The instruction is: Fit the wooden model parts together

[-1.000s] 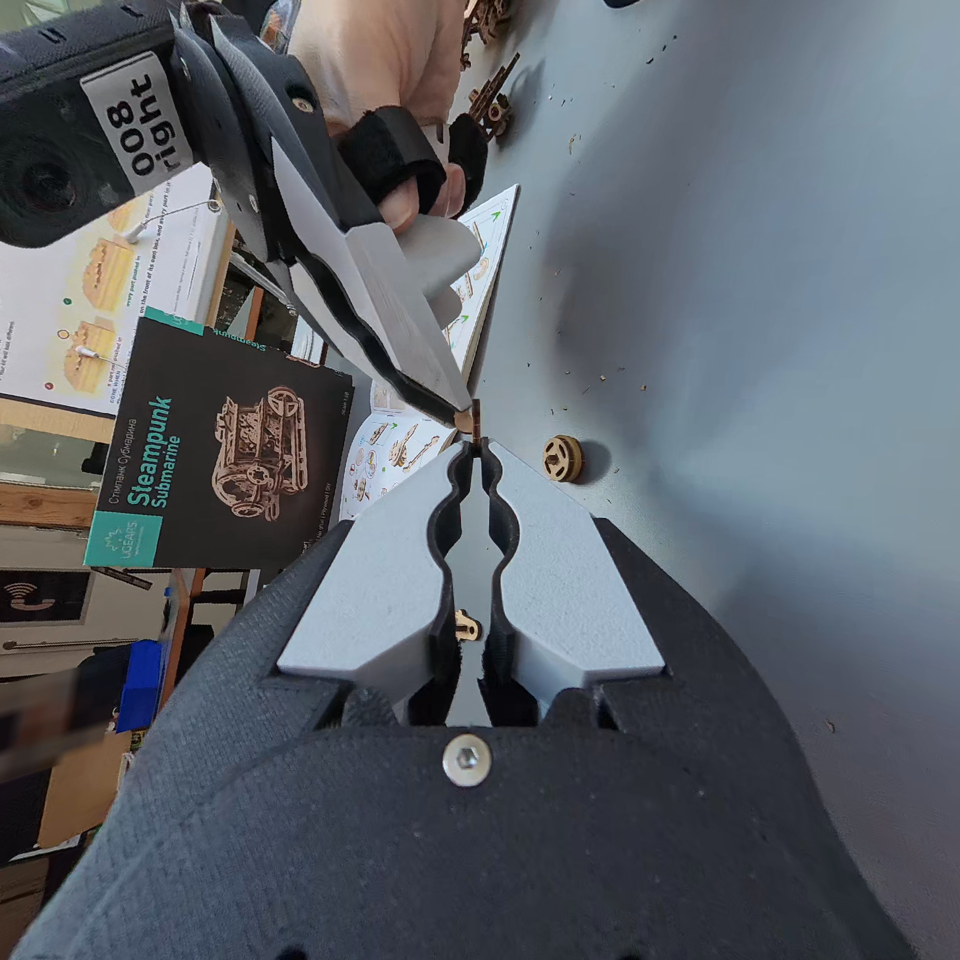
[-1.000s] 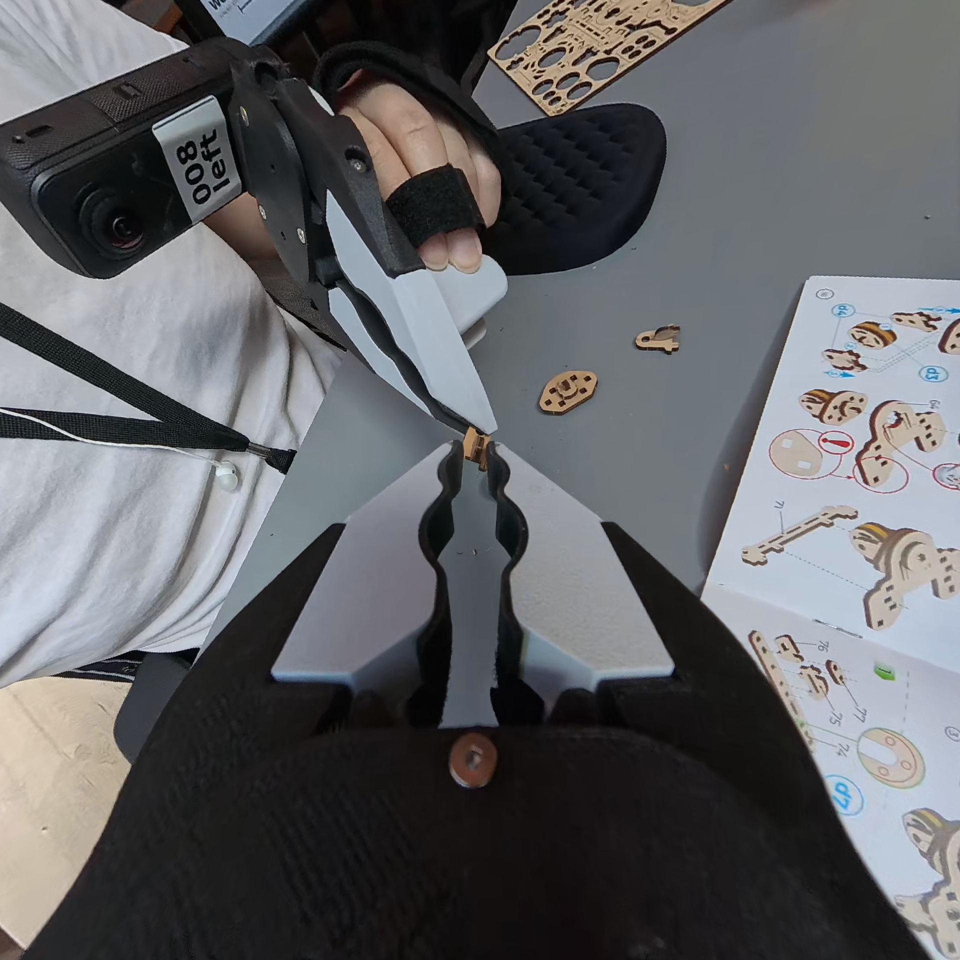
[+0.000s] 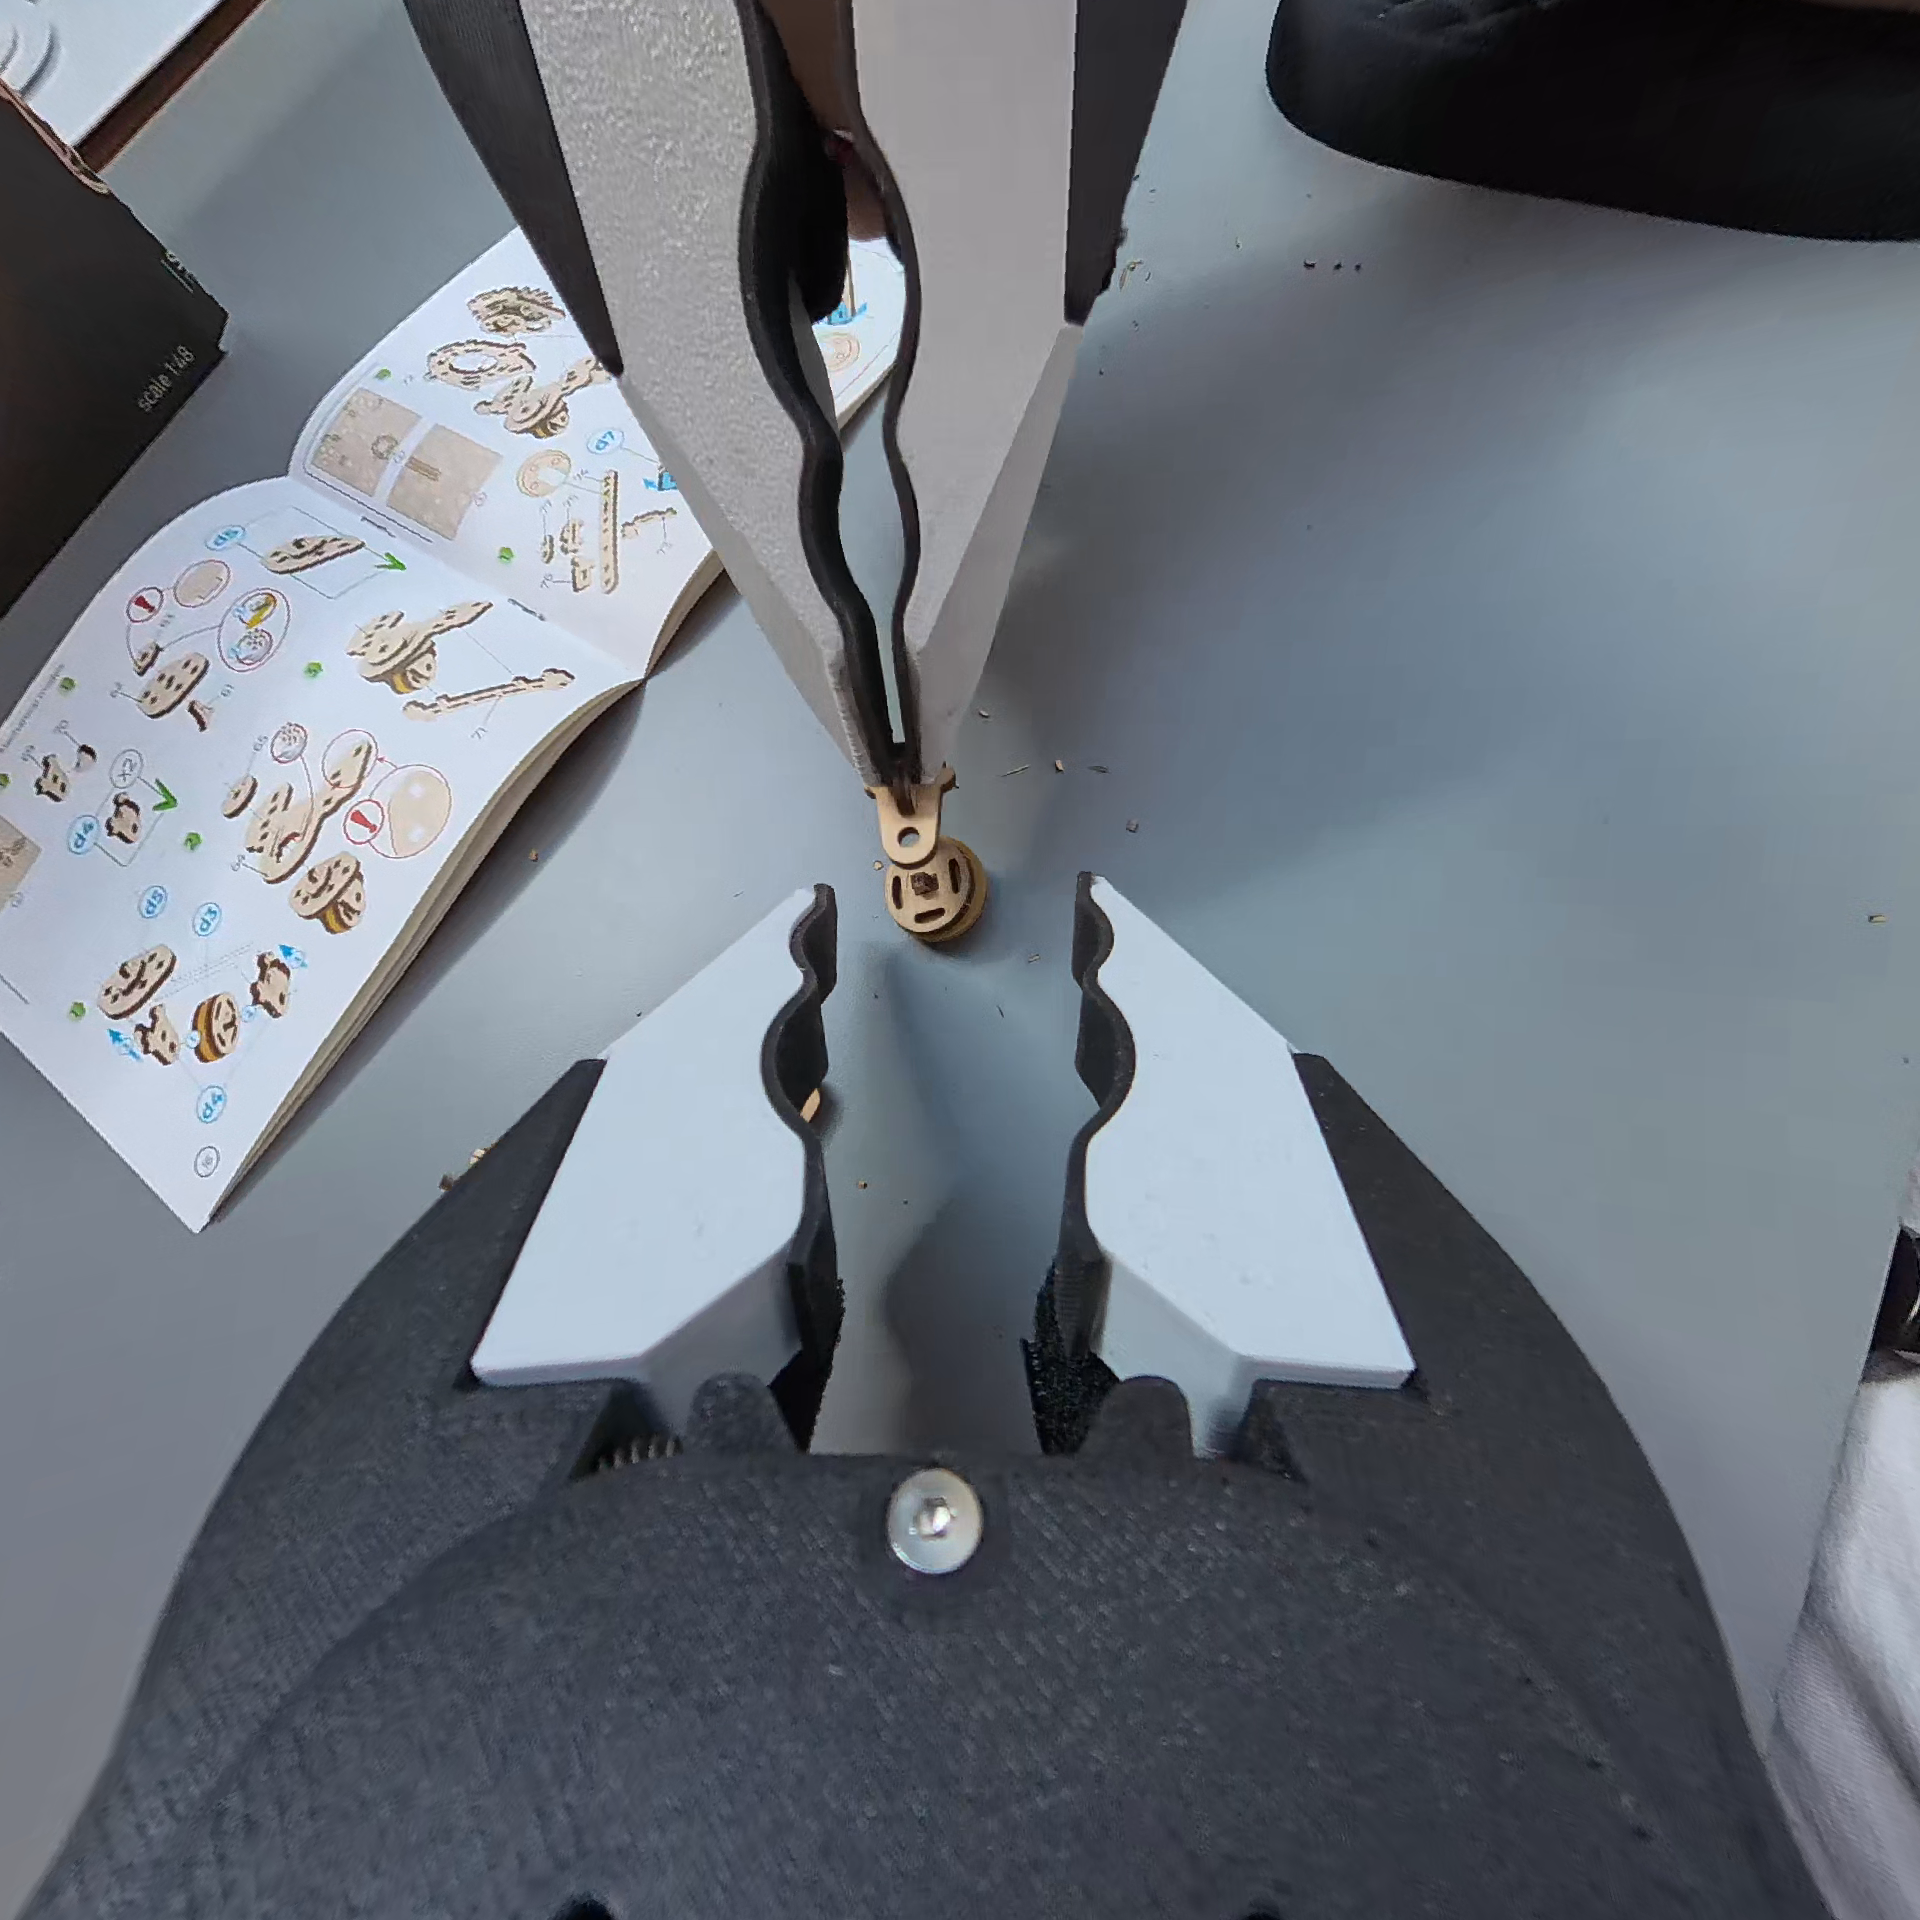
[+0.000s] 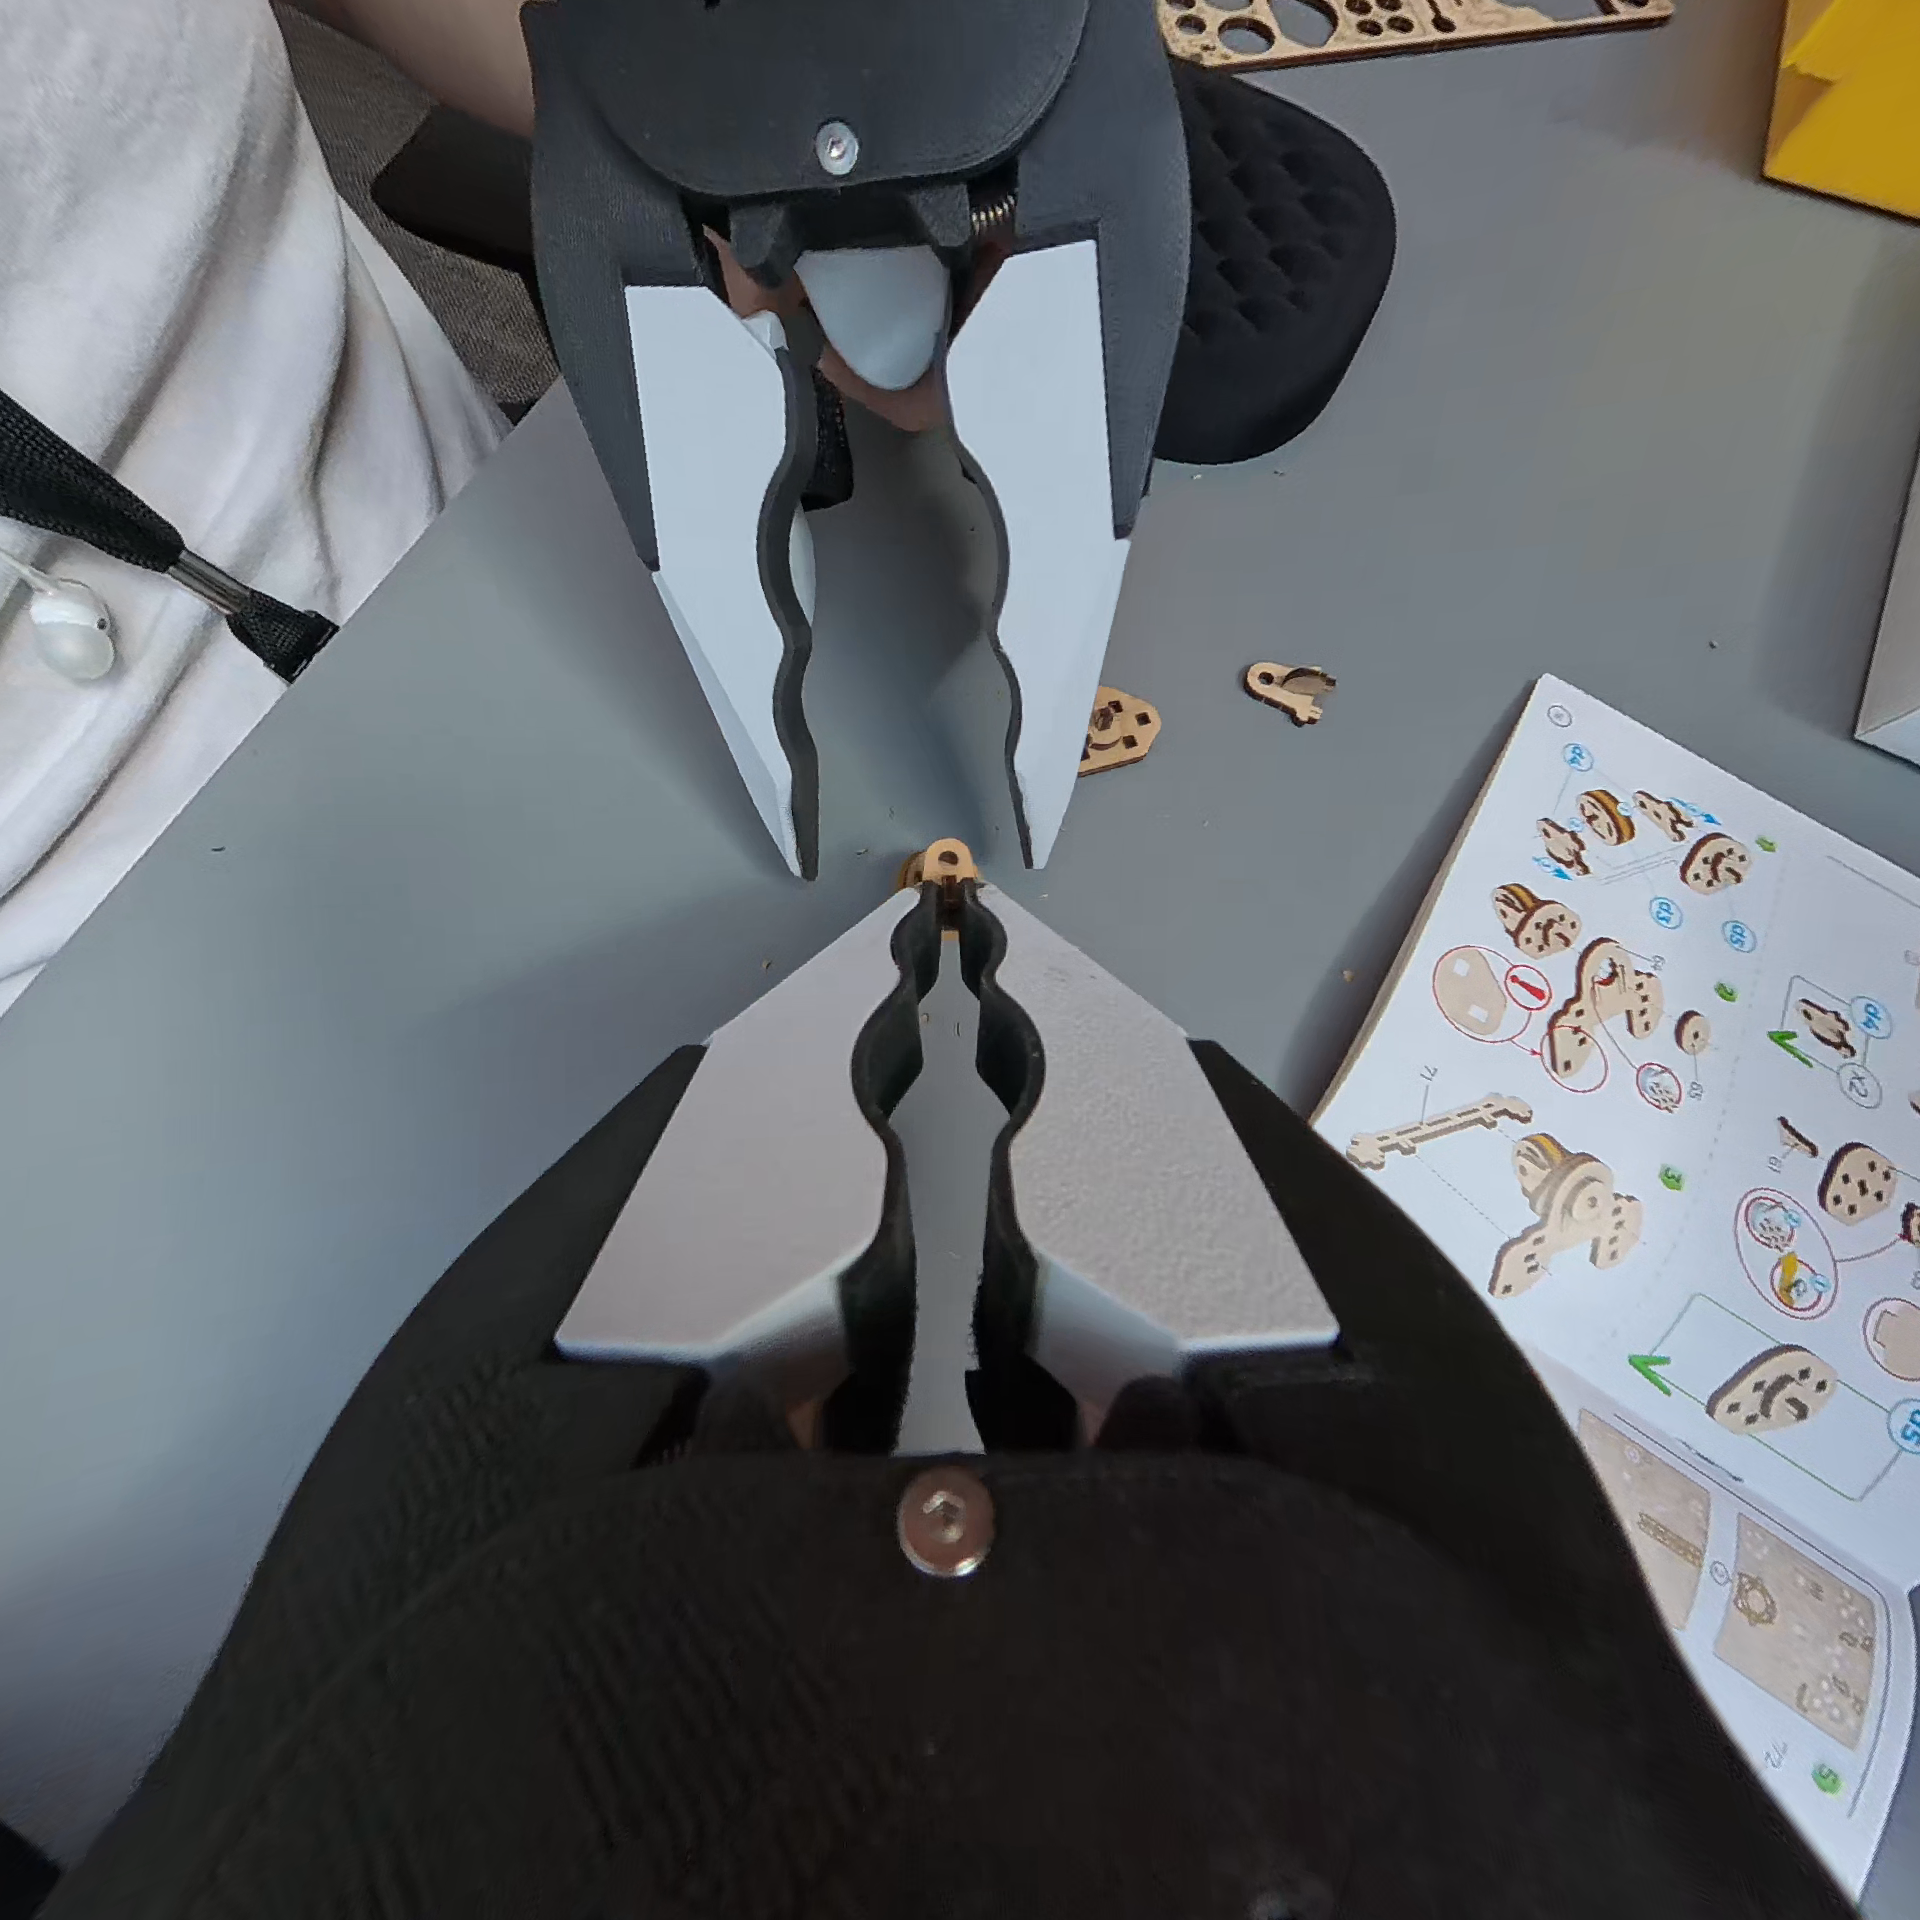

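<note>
Two hand-held grippers meet tip to tip over a grey tabletop [image 3: 1455, 623], at the mating step of the assembly. The right gripper [image 4: 948, 902] has its jaws nearly closed on a small flat wooden tab [image 3: 910, 826], which carries a round hole and projects beyond the fingertips. The tab's free end overlaps the upper face of a round wooden wheel [image 3: 933, 896] resting on the tabletop; whether tab and wheel are already joined cannot be told. The left gripper [image 3: 951, 894] has its jaws wide and holds nothing; in the left wrist view the wheel lies just ahead of the gap between the two fingertips, touching neither. By judgement, the next move calls for the left jaws to close on the wheel and steady it while the tab is pressed home squarely, since a skewed push could tip the wheel or slip the thin tab. An open instruction booklet [image 4: 1621, 1143] lies to the right gripper's right, two loose wooden pieces [image 4: 1288, 691] lie behind the left gripper, and a punched wooden sheet [image 4: 1403, 26] lies at the far edge.
</note>
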